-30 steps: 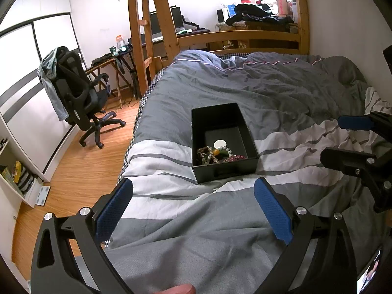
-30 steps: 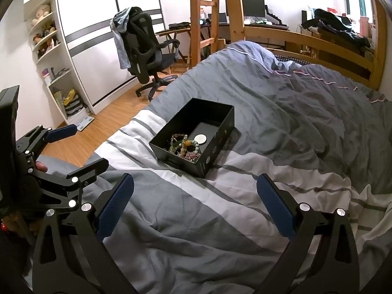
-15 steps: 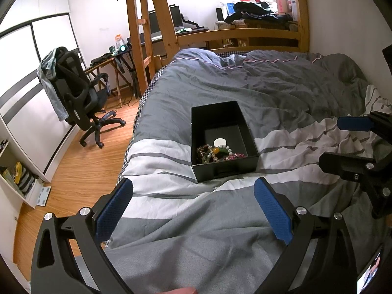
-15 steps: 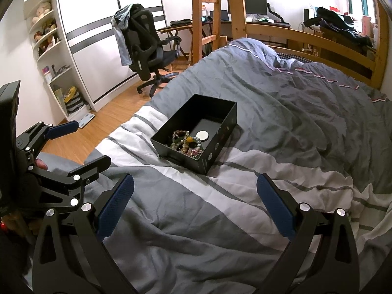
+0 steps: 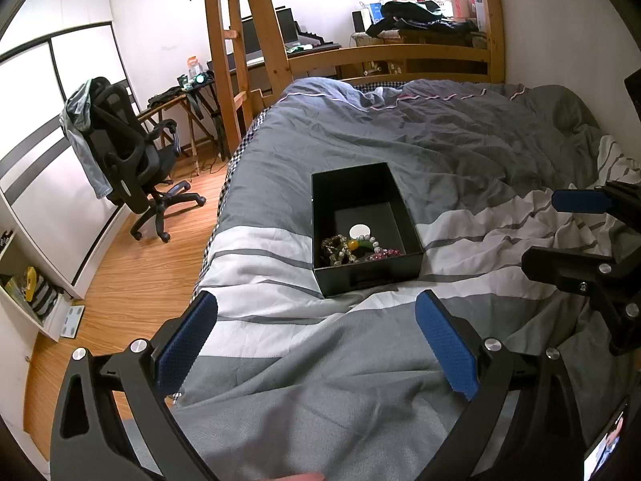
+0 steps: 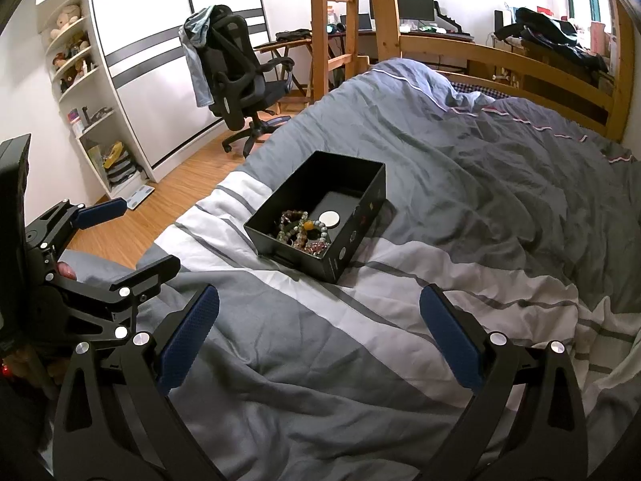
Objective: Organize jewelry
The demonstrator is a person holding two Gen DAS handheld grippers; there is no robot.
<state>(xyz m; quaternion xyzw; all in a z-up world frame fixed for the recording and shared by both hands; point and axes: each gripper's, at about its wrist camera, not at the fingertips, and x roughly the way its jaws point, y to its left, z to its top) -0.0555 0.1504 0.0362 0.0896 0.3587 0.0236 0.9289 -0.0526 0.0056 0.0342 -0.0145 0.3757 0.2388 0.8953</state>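
An open black box (image 5: 362, 276) (image 6: 352, 248) rests on the grey and white striped duvet (image 5: 460, 152) (image 6: 500, 200). Inside lie several beaded bracelets (image 5: 350, 246) (image 6: 302, 232) and a white round disc (image 5: 359, 231) (image 6: 329, 217). My left gripper (image 5: 316, 316) hangs open over the duvet, short of the box's near wall, nothing between its blue pads. My right gripper (image 6: 318, 312) is open too, hovering nearer than the box with nothing held. Each gripper also shows at the edge of the other's view, the right one (image 5: 581, 236) and the left one (image 6: 108, 236).
The bed's left edge drops to a wooden floor (image 5: 132, 272). A black office chair (image 5: 132, 160) (image 6: 240, 76), a wooden bunk ladder (image 5: 236, 40), a desk with a monitor (image 6: 414, 4) and a white shelf unit (image 6: 76, 92) stand beyond. A wooden footboard (image 5: 400, 56) closes the far end.
Both grippers have drifted slightly back and up from the box, which sits a little farther off in both views. Both stay open; the box and jewelry have not moved.
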